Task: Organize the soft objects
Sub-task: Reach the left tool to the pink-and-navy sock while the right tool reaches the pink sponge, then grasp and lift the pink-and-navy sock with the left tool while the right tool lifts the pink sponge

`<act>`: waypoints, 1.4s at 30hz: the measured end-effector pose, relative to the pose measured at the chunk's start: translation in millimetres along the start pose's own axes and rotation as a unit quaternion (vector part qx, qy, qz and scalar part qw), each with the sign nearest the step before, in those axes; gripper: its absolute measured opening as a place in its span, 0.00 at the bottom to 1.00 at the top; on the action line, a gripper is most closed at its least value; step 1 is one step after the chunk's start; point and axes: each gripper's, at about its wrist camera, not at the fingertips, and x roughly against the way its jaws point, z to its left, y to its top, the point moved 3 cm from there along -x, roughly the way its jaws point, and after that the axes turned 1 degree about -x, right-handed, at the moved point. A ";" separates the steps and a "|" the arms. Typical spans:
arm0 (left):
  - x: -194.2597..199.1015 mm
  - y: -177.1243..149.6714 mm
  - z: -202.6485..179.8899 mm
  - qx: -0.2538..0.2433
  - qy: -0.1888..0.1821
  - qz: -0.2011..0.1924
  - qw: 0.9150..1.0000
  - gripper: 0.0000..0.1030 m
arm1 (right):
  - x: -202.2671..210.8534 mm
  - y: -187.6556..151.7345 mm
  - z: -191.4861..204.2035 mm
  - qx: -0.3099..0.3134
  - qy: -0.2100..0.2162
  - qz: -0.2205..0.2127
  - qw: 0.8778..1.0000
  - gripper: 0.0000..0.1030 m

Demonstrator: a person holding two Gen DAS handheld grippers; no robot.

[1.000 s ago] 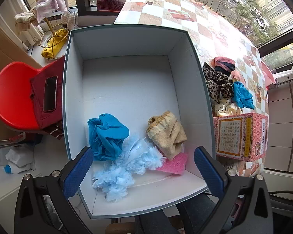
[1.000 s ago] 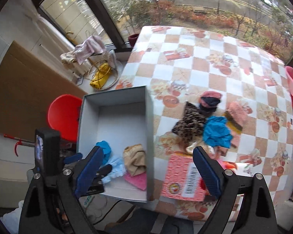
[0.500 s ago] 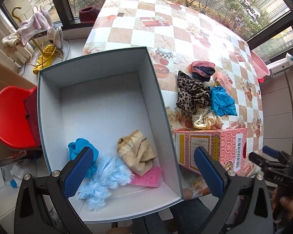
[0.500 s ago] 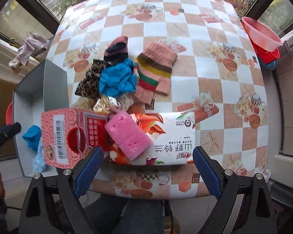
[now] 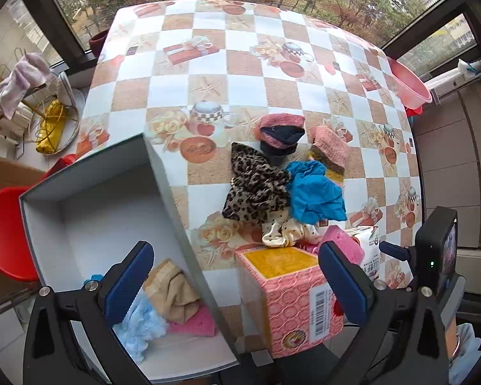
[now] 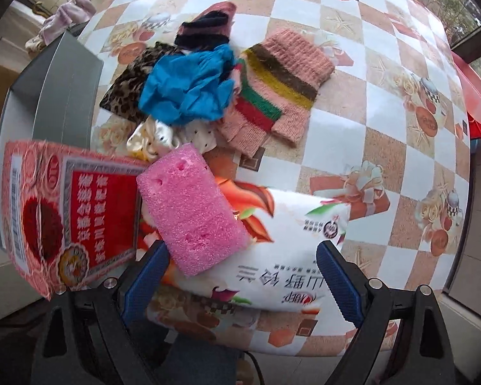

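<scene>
Two grippers are under my control above the checkered worktop (image 5: pixel 208 51), where the open grey box (image 5: pixel 89 224) at its edge already contains several soft items. My left gripper (image 5: pixel 237 284) is released and empty over the red carton (image 5: pixel 288 295). My right gripper (image 6: pixel 240 280) is released too, straddling the tissue pack (image 6: pixel 288 250) beside the pink sponge (image 6: pixel 192 211).

Left gripper (image 5: pixel 234 285) now off the grey box (image 5: pixel 163 173), over its wall, right gripper (image 6: pixel 240 276) lower, nearer the pink sponge (image 6: pixel 192 211)
</scene>
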 end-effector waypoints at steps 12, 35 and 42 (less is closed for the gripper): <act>-78.7 84.4 -64.9 -0.068 0.041 0.065 0.995 1.00 | -14.2 37.1 -66.6 -0.060 0.034 0.008 0.998 0.91; -189.2 114.6 -65.3 -0.063 0.098 0.144 0.983 0.94 | -41.9 96.1 -72.4 -0.054 0.100 0.027 0.993 0.91; -198.9 110.4 -69.0 -0.079 0.096 0.145 0.982 0.84 | -68.0 101.5 -38.5 0.003 0.068 0.064 0.996 0.91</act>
